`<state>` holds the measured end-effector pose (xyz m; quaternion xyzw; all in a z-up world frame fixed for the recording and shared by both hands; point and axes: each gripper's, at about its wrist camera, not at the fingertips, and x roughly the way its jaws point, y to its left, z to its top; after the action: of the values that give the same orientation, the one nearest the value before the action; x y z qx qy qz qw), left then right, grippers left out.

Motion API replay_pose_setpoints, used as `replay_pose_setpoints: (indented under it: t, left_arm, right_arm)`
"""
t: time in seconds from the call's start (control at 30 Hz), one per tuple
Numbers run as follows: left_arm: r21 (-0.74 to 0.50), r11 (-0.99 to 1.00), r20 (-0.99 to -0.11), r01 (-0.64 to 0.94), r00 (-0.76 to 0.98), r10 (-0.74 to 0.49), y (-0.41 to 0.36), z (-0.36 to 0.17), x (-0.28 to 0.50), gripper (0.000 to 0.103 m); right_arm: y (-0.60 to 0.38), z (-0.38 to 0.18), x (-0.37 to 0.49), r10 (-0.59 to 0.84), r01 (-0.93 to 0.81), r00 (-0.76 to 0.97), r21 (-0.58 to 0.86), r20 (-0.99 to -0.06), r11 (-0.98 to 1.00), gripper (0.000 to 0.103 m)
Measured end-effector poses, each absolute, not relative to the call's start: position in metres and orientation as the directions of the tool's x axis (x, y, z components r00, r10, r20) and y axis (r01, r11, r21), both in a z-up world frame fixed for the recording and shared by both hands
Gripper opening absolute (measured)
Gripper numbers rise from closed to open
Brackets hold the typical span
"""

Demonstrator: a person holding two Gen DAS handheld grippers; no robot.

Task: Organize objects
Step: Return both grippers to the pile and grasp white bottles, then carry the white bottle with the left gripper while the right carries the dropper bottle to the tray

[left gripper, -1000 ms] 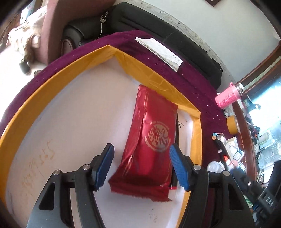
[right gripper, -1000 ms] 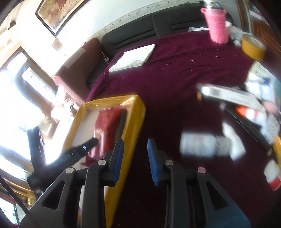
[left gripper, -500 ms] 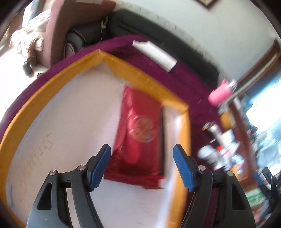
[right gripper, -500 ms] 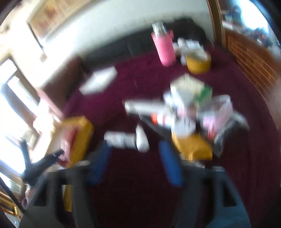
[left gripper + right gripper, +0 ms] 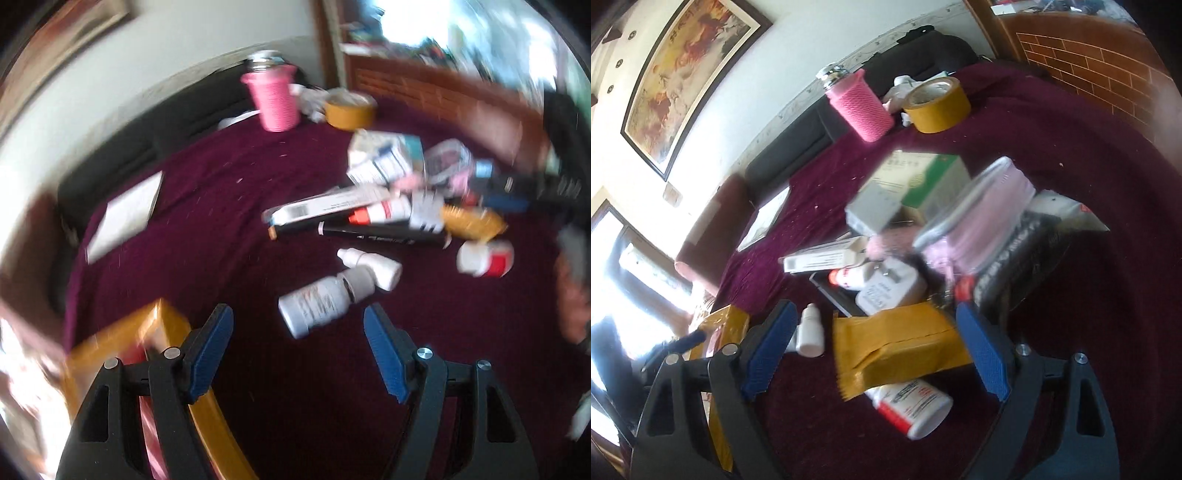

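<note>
A pile of small objects lies on the purple tablecloth [image 5: 229, 229]. In the left wrist view my left gripper [image 5: 299, 343] is open and empty, just short of a white bottle with a grey cap [image 5: 325, 299] and a small white dropper bottle [image 5: 369, 264]. The yellow-rimmed tray [image 5: 173, 332] is at its lower left. In the right wrist view my right gripper [image 5: 879, 350] is open around a yellow packet [image 5: 897, 343], jaws apart from it. A red-and-white bottle [image 5: 912, 406] lies under the packet. The dropper bottle [image 5: 809, 332] is by the left finger.
A pink-sleeved flask [image 5: 860, 103] and a yellow tape roll [image 5: 938, 103] stand at the back. Boxes [image 5: 919, 184], a white plug [image 5: 890, 288], a clear pink pouch [image 5: 979, 221] and a black packet [image 5: 1023, 258] crowd the pile. A white booklet [image 5: 125, 218] lies left. A brick-pattern wall [image 5: 1089, 74] is right.
My left gripper swung right, from over the red packet in the tray to the bottles on the cloth. My right gripper moved from the tray edge to the pile and opened wider.
</note>
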<state>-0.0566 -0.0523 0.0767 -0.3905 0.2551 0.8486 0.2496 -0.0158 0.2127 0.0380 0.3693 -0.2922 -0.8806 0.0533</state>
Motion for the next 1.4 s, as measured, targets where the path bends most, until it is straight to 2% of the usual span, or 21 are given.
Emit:
replay_pose_setpoints:
  t: [0.1, 0.27, 0.3, 0.33, 0.37, 0.4, 0.43, 0.47, 0.7, 0.8, 0.87, 1.0, 1.07, 1.1, 1.2, 1.33, 1.4]
  left_arm:
    - [0.338, -0.649, -0.793, -0.682, -0.577, 0.194, -0.033, 0.055, -0.067, 0.067]
    - [0.385, -0.551, -0.830, -0.740, -0.539, 0.143, -0.009, 0.019, -0.086, 0.068]
    - [0.385, -0.569, -0.815, -0.727, -0.557, 0.160, -0.006, 0.020, -0.087, 0.068]
    - [0.370, -0.576, -0.824, -0.729, -0.544, 0.158, -0.003, 0.019, -0.091, 0.068]
    - [0.353, -0.600, -0.831, -0.718, -0.536, 0.151, -0.003, 0.019, -0.093, 0.062]
    - [0.318, -0.619, -0.845, -0.718, -0.510, 0.158, -0.002, 0.018, -0.095, 0.054]
    - [0.263, -0.632, -0.868, -0.729, -0.464, 0.174, -0.002, 0.016, -0.097, 0.037]
    - [0.246, -0.647, -0.869, -0.721, -0.460, 0.183, -0.003, 0.017, -0.095, 0.030]
    - [0.125, -0.770, -0.844, -0.626, -0.475, 0.248, -0.031, 0.034, -0.062, 0.029]
    - [0.029, -0.821, -0.806, -0.570, -0.500, 0.318, -0.060, 0.058, -0.040, 0.029]
    - [-0.021, -0.843, -0.769, -0.537, -0.531, 0.358, -0.081, 0.073, -0.021, 0.030]
    - [-0.118, -0.869, -0.721, -0.481, -0.560, 0.408, -0.115, 0.088, 0.006, 0.030]
    - [-0.157, -0.876, -0.705, -0.457, -0.569, 0.423, -0.131, 0.091, 0.012, 0.030]
    - [-0.171, -0.879, -0.697, -0.446, -0.576, 0.428, -0.139, 0.093, 0.017, 0.030]
    - [-0.215, -0.883, -0.670, -0.417, -0.594, 0.444, -0.165, 0.095, 0.031, 0.030]
    - [-0.227, -0.895, -0.660, -0.384, -0.615, 0.432, -0.197, 0.091, 0.044, 0.030]
    - [-0.227, -0.903, -0.660, -0.364, -0.624, 0.418, -0.212, 0.089, 0.047, 0.030]
  right_arm:
    - [0.222, 0.035, -0.012, -0.303, -0.113, -0.737, 0.552, -0.605, -0.826, 0.089]
    - [0.226, 0.036, -0.008, -0.303, -0.100, -0.748, 0.552, -0.590, -0.828, 0.089]
    - [0.227, 0.035, -0.009, -0.306, -0.097, -0.748, 0.553, -0.589, -0.827, 0.089]
    - [0.227, 0.035, -0.010, -0.308, -0.093, -0.748, 0.553, -0.588, -0.828, 0.089]
    - [0.227, 0.035, -0.010, -0.310, -0.089, -0.748, 0.551, -0.587, -0.830, 0.089]
    - [0.227, 0.035, -0.010, -0.309, -0.087, -0.748, 0.548, -0.588, -0.832, 0.089]
    - [0.228, 0.034, -0.010, -0.307, -0.088, -0.748, 0.546, -0.588, -0.833, 0.089]
    - [0.228, 0.033, -0.010, -0.307, -0.085, -0.748, 0.544, -0.588, -0.835, 0.089]
    - [0.221, 0.039, -0.006, -0.235, -0.090, -0.767, 0.462, -0.598, -0.882, 0.089]
    - [0.214, 0.058, 0.001, -0.208, -0.073, -0.777, 0.414, -0.594, -0.907, 0.089]
    - [0.202, 0.072, 0.001, -0.242, -0.015, -0.764, 0.392, -0.598, -0.920, 0.089]
    - [0.162, 0.085, -0.029, -0.461, 0.169, -0.592, 0.457, -0.661, -0.873, 0.087]
    - [0.149, 0.079, -0.048, -0.492, 0.173, -0.517, 0.477, -0.701, -0.862, 0.073]
    - [0.138, 0.073, -0.062, -0.475, 0.166, -0.476, 0.455, -0.740, -0.875, 0.060]
    - [0.115, 0.051, -0.088, -0.390, 0.134, -0.398, 0.368, -0.830, -0.920, 0.039]
    - [0.091, 0.037, -0.102, -0.233, 0.125, -0.389, 0.200, -0.891, -0.972, 0.035]
    - [0.080, 0.030, -0.106, -0.192, 0.124, -0.371, 0.157, -0.908, -0.980, 0.026]
